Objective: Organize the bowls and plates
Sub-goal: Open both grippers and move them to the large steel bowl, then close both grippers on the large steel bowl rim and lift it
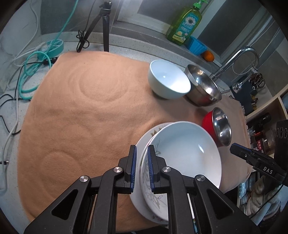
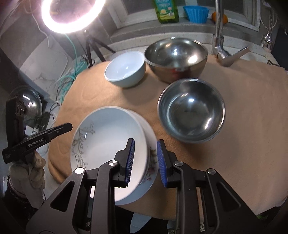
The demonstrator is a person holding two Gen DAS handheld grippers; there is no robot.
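A deep white plate (image 1: 183, 153) (image 2: 108, 140) with a grey leaf print lies on a flat floral plate (image 1: 135, 196) (image 2: 151, 167) near the front edge of the tan cloth (image 1: 81, 108). My left gripper (image 1: 142, 149) is shut and hovers over the plates' left rims; the right wrist view shows its tip (image 2: 69, 126) apart from the plate. My right gripper (image 2: 145, 144) is open, straddling the right rims from above without pressing on them. Behind stand a pale blue bowl (image 1: 169, 81) (image 2: 126, 69), a large steel bowl (image 1: 203, 86) (image 2: 176, 57) and a red steel-lined bowl (image 1: 217, 126) (image 2: 191, 109).
A faucet (image 1: 239, 57) rises behind the steel bowl. A green soap bottle (image 1: 185, 23) and a blue cup (image 1: 196, 45) sit on the sill. A tripod (image 1: 106, 27) and loose cables (image 1: 32, 72) occupy the back left. A ring light (image 2: 72, 16) glares there.
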